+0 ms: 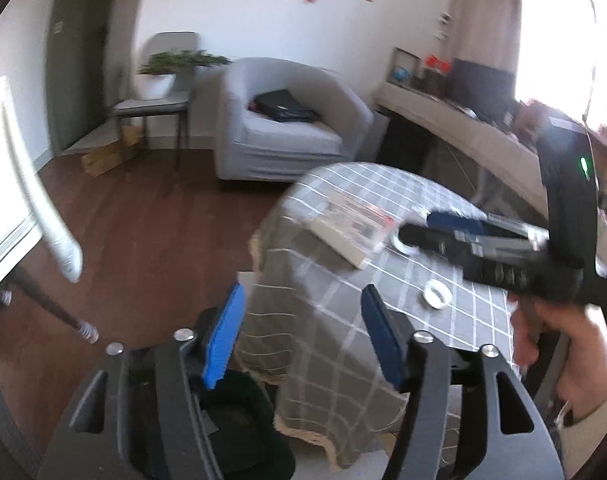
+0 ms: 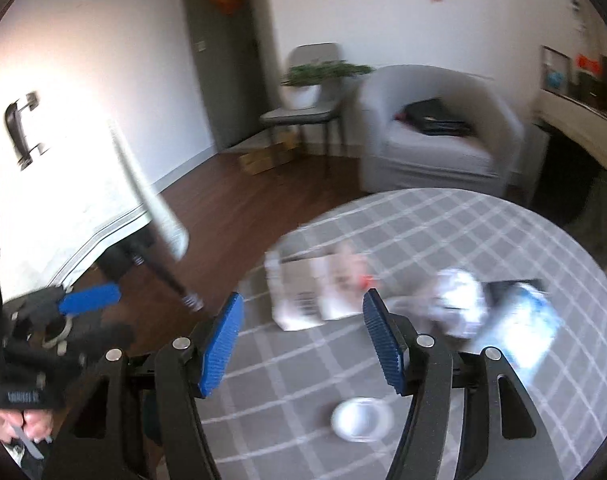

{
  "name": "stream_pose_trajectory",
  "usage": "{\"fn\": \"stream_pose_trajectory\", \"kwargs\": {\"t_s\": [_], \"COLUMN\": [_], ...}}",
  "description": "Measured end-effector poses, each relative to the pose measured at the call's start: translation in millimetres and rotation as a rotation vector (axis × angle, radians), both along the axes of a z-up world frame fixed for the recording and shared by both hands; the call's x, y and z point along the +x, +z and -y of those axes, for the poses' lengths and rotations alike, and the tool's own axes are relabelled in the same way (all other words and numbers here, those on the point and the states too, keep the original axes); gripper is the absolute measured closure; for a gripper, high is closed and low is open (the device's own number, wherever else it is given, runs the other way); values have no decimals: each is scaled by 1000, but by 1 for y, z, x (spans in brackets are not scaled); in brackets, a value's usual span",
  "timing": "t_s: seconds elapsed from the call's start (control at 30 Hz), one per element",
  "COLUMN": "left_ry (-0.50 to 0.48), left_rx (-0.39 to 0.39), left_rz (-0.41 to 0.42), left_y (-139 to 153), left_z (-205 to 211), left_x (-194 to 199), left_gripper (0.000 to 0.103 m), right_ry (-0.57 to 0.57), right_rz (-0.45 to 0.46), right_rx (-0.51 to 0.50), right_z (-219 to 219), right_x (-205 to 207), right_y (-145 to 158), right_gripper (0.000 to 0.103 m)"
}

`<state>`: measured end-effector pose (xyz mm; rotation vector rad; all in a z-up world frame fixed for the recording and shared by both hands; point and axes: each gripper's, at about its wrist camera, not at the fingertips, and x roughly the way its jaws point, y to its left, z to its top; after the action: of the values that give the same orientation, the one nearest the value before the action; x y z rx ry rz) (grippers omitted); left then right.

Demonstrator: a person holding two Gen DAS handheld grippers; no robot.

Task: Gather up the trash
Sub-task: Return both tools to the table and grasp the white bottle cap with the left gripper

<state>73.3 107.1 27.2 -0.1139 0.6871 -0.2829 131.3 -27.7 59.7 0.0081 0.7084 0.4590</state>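
Note:
A round table with a grey checked cloth [image 1: 343, 344] carries the trash. On it lie a flat white labelled package [image 1: 351, 224] [image 2: 307, 292], a crumpled white wrapper [image 2: 457, 300], a blue-and-white packet [image 2: 531, 320] and a small white ring-shaped lid [image 1: 437, 294] [image 2: 361, 418]. My left gripper [image 1: 301, 336] hangs open over the table's near edge, nothing between its blue pads. My right gripper [image 2: 303, 340] is open above the tabletop, just short of the package, and holds nothing. Both views are blurred by motion.
A dark round container [image 1: 231, 412] sits on the floor below my left gripper. Behind the table stand a grey armchair [image 1: 287, 124] with a black bag, a chair with a potted plant [image 1: 159, 80], a cardboard box [image 1: 103, 158] and a long white counter [image 1: 463, 120].

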Motion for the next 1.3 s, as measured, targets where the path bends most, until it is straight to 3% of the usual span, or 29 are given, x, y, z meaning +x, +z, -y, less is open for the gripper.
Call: {"fn": "stream_pose_trajectory", "kwargs": {"t_s": [0.13,0.23,0.43,0.8,1.0,1.1,1.2,1.3], "left_ry": [-94,-155,-243,-244,-220,-204,-179,-169], "left_rx": [0,12,53,126,168,194,195,162], "left_rz": [6,6,-20,-81,-105,-95,-84,-85], "left_y": [-5,-10,-23,-43,-54,-55,-54,-53], "left_z": [31,54,97,141,162,167,167,164], "left_x": [6,9,15,33,46,50,51,53], "left_gripper": [27,27,27,29,37,47,68,70], "right_ry": [-80,-132,-172,-246,-287,-289,-288,-287], "right_rz": [-10,-17,-37,-108,-149,-152,-154,-160], "right_rx": [17,33,42,72,66,75,89,99], "right_z": [35,56,76,108,130,136,138,136], "right_x": [9,12,9,6,7,6,6,8], "right_y": [-2,-4,-8,-21,-29,-29,-29,-30], "right_gripper": [38,29,28,25,25,25,25,25]}}
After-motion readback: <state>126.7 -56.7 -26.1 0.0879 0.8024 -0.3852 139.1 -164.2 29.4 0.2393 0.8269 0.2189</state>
